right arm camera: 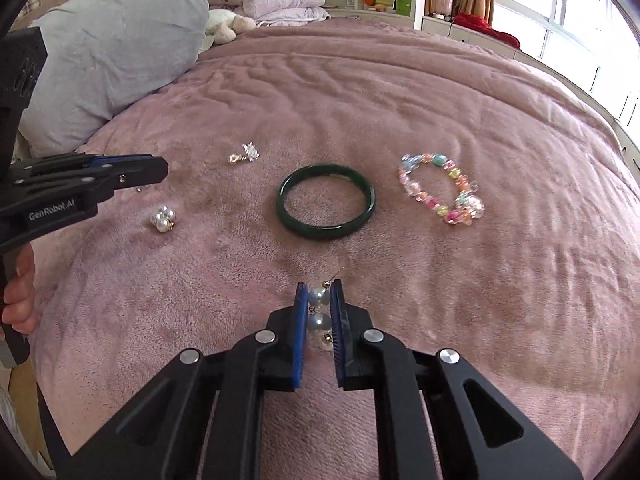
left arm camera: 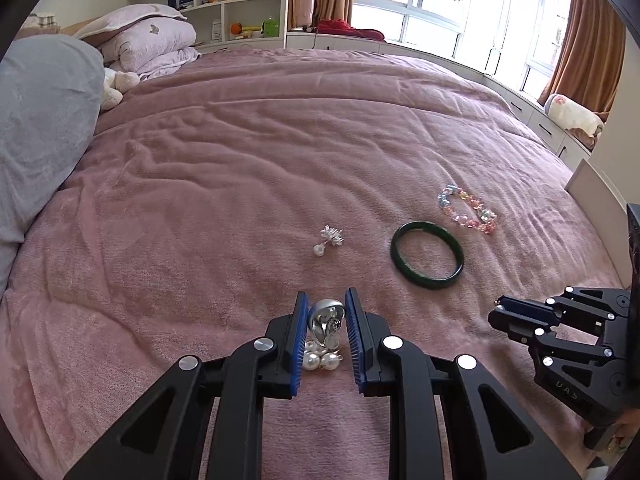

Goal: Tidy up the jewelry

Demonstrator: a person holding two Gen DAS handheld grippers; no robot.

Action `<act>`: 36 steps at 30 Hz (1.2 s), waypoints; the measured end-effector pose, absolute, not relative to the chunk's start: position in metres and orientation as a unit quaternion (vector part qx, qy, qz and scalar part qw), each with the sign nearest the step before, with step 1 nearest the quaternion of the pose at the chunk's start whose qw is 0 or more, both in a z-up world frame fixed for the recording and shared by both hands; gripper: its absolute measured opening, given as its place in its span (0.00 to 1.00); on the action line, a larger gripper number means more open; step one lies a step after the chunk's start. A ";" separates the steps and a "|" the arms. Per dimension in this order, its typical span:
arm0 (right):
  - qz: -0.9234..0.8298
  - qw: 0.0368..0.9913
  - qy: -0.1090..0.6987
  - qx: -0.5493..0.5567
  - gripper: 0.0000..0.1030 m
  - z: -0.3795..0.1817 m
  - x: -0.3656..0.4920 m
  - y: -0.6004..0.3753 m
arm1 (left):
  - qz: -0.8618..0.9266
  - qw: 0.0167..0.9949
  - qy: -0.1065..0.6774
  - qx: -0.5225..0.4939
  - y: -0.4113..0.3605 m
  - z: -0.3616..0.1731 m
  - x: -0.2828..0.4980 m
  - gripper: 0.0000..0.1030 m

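My left gripper (left arm camera: 326,300) is shut on a silver ornament (left arm camera: 326,322) and holds it above a pearl cluster earring (left arm camera: 320,360) lying on the pink bedspread (left arm camera: 240,160). My right gripper (right arm camera: 319,290) is shut on a pearl drop earring (right arm camera: 319,312). A dark green bangle (left arm camera: 427,254) (right arm camera: 327,206), a pastel bead bracelet (left arm camera: 468,209) (right arm camera: 440,188) and a small silver crystal earring (left arm camera: 328,238) (right arm camera: 245,154) lie on the bedspread ahead. The pearl cluster also shows in the right wrist view (right arm camera: 163,218), below the left gripper (right arm camera: 120,178).
A grey pillow (left arm camera: 44,120) lies at the left and folded lilac quilts (left arm camera: 148,40) at the back left. Shelves and windows stand behind the bed. The right gripper (left arm camera: 532,316) shows at the right of the left wrist view.
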State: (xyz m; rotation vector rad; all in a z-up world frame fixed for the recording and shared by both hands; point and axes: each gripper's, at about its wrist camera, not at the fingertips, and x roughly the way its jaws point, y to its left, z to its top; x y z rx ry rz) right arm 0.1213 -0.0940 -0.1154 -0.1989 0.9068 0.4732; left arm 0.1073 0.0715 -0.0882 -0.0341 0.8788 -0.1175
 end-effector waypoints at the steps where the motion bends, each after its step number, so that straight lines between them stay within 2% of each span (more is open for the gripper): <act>1: 0.225 0.869 0.430 -0.094 0.11 -0.112 0.121 -0.098 | -0.060 0.904 0.424 -0.015 0.067 -0.086 0.108 0.23; 20: 0.145 0.917 0.370 -0.027 0.12 -0.043 0.105 -0.253 | -0.148 0.905 0.398 0.030 -0.065 -0.043 0.121 0.23; 25: 0.105 0.929 0.354 -0.002 0.12 -0.025 0.100 -0.315 | -0.193 0.898 0.394 0.030 -0.123 -0.030 0.129 0.23; 36: -0.006 0.945 0.322 0.048 0.12 0.000 0.081 -0.472 | -0.303 0.872 0.377 0.075 -0.305 0.001 0.154 0.23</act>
